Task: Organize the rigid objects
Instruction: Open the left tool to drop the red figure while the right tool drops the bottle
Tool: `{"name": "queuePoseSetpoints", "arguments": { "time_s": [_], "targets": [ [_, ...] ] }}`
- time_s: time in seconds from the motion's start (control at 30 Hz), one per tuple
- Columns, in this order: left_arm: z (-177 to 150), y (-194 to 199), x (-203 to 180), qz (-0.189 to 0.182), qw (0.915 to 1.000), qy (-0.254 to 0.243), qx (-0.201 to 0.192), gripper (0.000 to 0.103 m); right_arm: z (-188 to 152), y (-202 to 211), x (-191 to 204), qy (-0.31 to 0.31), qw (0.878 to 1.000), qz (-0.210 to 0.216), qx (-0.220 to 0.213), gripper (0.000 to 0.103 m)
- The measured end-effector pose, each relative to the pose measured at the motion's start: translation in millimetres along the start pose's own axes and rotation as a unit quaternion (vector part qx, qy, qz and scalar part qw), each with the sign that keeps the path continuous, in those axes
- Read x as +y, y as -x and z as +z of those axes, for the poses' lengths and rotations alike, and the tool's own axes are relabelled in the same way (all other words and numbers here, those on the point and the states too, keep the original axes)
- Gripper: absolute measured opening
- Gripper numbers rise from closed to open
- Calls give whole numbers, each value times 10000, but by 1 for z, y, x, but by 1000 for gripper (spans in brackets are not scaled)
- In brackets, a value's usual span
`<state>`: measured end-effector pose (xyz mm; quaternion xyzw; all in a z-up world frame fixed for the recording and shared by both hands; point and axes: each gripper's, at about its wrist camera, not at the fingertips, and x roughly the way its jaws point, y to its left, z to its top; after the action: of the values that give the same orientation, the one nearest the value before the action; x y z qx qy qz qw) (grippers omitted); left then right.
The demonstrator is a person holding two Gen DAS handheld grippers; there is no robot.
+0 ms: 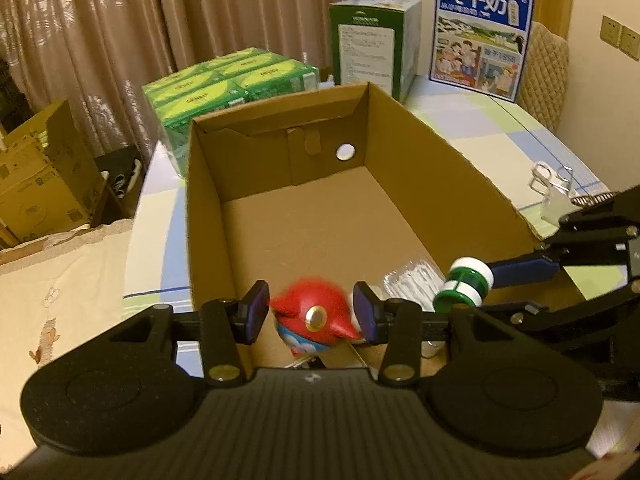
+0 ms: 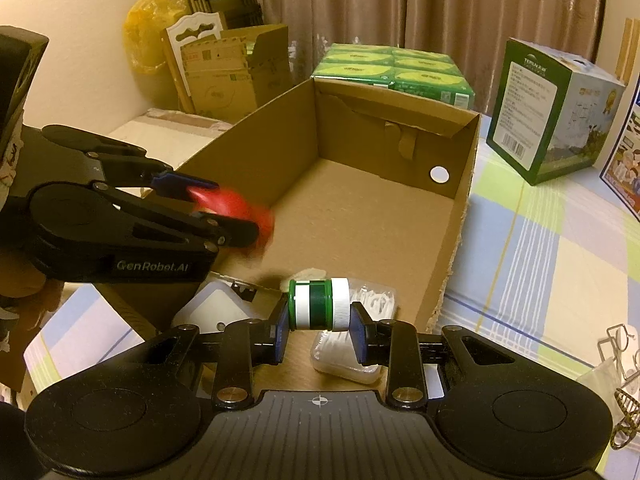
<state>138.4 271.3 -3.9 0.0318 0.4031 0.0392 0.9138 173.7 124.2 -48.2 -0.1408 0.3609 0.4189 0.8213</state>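
Big brown cardboard box (image 1: 420,152) open on top, sitting on a checked tablecloth (image 1: 480,128) of blue, green and white squares; small round hole (image 1: 345,151) in the far wall of the box; floor of the box bare toward the far wall. Behind the box, a pack of green cartons (image 1: 224,80); beside that pack, behind the box too, a tall green and white carton (image 1: 372,40); farther right behind the box, a blue milk carton with cartoon pictures (image 1: 480,36). Inside the box, at the near end, a clear plastic tub of white sticks (image 2: 376,298) lying on the floor, with another clear tub (image 2: 344,360) just in front of it. Over the near end of the box, left gripper (image 1: 311,312) clamped on a red and blue toy figure (image 1: 316,312), blue pads pressed on both its sides; toy blurry in the right wrist view. Near the right wall of the box, right gripper (image 2: 318,322) squeezed tight on a small green jar with a white lid (image 2: 318,304), jar lying sideways between the pads. Outside the box on the right, shiny metal wire clips (image 1: 550,178) on the cloth.
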Motion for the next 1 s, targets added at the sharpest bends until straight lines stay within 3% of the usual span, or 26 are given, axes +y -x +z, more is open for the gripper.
{"name": "queuePoseSetpoints", "arguments": {
  "time_s": [1.0],
  "targets": [
    [4, 28, 7, 114, 9997, 80, -221, 41, 5, 11, 7, -58, 9998, 19, -167, 29]
  ]
}}
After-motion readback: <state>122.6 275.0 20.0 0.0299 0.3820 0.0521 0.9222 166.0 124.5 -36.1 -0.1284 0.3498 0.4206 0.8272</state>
